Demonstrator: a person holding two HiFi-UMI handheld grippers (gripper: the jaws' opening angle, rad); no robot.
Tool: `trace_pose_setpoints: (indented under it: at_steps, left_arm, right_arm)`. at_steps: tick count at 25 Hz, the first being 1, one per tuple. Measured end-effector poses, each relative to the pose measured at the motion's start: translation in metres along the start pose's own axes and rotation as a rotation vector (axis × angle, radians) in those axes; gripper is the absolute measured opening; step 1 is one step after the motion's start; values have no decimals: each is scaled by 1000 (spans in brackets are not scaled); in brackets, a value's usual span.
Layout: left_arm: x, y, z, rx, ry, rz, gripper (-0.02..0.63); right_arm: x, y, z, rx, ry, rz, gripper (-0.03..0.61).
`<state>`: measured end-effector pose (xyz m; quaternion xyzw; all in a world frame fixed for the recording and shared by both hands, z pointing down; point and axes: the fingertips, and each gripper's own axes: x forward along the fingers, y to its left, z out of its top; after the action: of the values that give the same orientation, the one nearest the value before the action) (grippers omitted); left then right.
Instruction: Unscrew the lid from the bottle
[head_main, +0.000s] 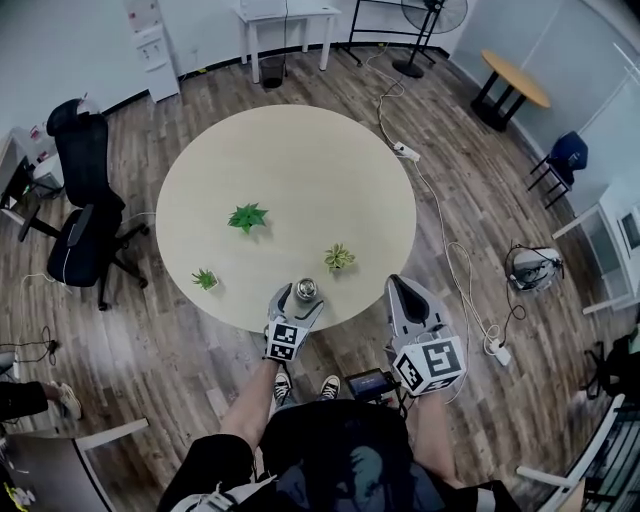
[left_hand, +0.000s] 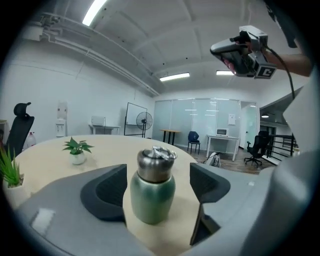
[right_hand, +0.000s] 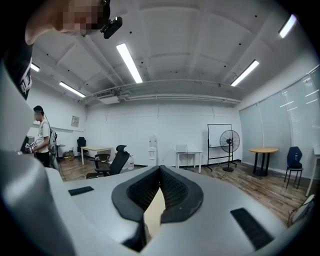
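One round table (head_main: 290, 150) bears everything. At its near edge the left gripper (head_main: 298, 303) has its jaws spread wide around the green bottle (left_hand: 151, 200), pads clear of its sides. The right gripper (right_hand: 160, 175) is closed on nothing, and the left gripper view shows it raised high. Three potted plants (head_main: 247, 216) show in the head view, two in the left gripper view. A steel lid (left_hand: 156, 162) caps the bottle.

Nothing legible anywhere. Only coded black-and-white square markers (head_main: 430, 366) on the cube of the right hand-held gripper (head_main: 397, 284), no letters. Too small to read: framed sheet (right_hand: 75, 120) on the white wall, paper notice (left_hand: 232, 118) on the glass partition.
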<state>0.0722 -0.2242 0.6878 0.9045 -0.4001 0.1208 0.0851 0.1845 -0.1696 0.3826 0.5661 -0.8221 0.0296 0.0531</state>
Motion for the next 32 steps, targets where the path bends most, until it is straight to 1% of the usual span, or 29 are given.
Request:
trace_pose_setpoints:
  at_steps: [2,5,7,9,11,14,15,16,17,22,25,28,30,32]
  left_arm:
    - [8,-1,-19,13,52,-5,383]
    - [16,7,-35,-29,91,30,380]
    - [21,10,-41,-43,107,43,380]
    - [26,9,-44,-31,118,33,380]
    - [29,8,-44,-22,117,26,360]
    - [29,8,-43,-22,108,21,357]
    - [29,7,-43,-19,106,14,357]
    - [29,7,-43,-14,106,5,357]
    - [30,7,-43,-9,107,-6,357]
    - [28,5,-46,12,123,-64,357]
    - [27,5,-48,25,134,-98,357]
    - [26,3,-47,33,128,-120,357]
    - [25,2,-46,32,134,-123,357]
    - [24,5,-47,32,146,-122,357]
  right_arm:
    - [-1,4,-3,-11,13,7,3]
    - [-2,7,-6,-17,26,15,3]
    - [-2,11,-9,-14,36,25,5]
    - [0,15,-13,-5,46,36,3]
    - [4,17,-22,19,66,49,3]
    - [17,20,-45,68,124,72,6]
    - [23,22,-55,71,149,88,27]
    - [30,26,-65,67,172,111,90]
    - [37,31,-75,61,190,138,127]
    - [79,59,-126,28,278,277,277]
    - [102,79,-164,-11,333,354,302]
    - [115,94,-201,-65,394,405,335]
    - [123,97,-223,-107,434,412,343]
    - [131,95,-244,-111,469,400,339]
